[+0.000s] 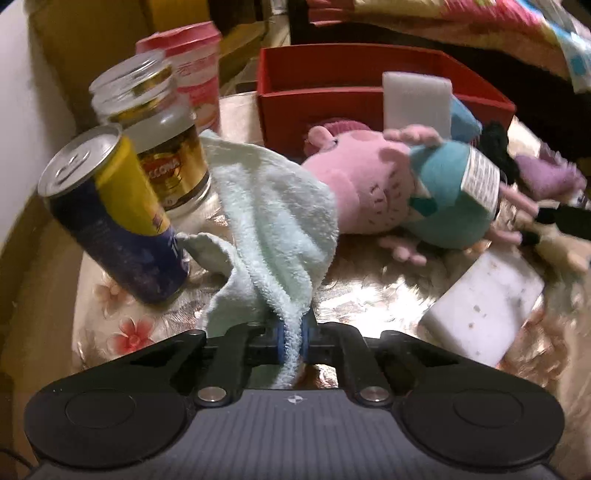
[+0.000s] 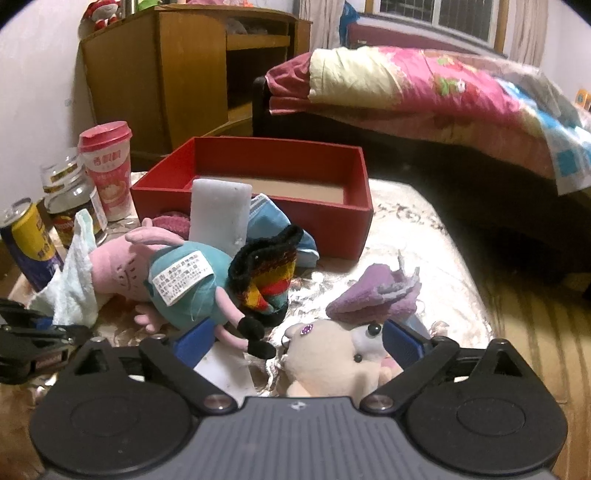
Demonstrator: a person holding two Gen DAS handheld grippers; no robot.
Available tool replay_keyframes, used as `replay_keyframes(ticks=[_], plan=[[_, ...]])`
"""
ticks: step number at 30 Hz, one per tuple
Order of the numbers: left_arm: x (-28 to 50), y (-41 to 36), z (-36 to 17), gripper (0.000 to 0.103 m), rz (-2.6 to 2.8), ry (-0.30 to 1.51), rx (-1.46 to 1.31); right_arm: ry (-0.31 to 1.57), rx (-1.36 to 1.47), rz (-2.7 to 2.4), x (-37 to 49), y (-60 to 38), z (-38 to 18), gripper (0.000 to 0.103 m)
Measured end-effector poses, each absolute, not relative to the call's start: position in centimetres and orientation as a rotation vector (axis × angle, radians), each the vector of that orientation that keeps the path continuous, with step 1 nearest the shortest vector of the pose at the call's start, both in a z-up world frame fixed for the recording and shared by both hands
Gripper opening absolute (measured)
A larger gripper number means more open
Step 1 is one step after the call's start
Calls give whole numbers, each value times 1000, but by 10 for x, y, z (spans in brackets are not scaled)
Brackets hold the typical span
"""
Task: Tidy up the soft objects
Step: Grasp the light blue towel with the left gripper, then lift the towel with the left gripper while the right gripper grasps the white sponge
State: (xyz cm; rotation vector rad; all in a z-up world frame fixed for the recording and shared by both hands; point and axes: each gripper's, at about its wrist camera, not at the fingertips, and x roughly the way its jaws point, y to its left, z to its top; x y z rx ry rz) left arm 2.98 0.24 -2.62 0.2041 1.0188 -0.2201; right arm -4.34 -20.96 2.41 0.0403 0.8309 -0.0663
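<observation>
Left wrist, can (image 1: 110,218), jar (image 1: 155,140) beside towel (image 1: 273,221)

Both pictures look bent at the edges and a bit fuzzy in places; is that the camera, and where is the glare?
Left wrist view: corners go dark and round, the bed's blanket at top right is smeared, and the shiny tablecloth throws glare. Right wrist view: sharper, but the cabinet and window bow outward, and the tablecloth glares there too.

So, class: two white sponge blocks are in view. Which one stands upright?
The white sponge block by the red box stands on end against the toys; the other sponge block lies flat on the table nearer the hand-held grippers.
</observation>
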Motion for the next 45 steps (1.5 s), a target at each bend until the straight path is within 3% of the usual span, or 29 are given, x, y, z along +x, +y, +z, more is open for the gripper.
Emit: replay_keyframes(ticks=[2, 16, 24, 26, 37, 42, 45], plan=[[30, 5, -23, 2, -225, 1020, 175, 840, 57, -47, -43, -211, 24, 56], [0, 27, 20, 1, -417, 960, -35, 856, 81, 39, -40, -216, 28, 56], [-2, 36, 38, 1, -444, 930, -96, 905, -2, 136, -43, -184, 9, 58], [-2, 36, 37, 1, -448, 938, -97, 921, -10, 180, -41, -175, 3, 63], [0, 32, 13, 1, -449, 1027, -61, 972, -129, 249, -34, -141, -33, 68], [3, 26, -4, 1, -429, 1100, -16, 963, -135, 253, -36, -141, -31, 60], [3, 22, -13, 1, -418, 1137, 9, 949, -127, 290, -39, -141, -23, 25]])
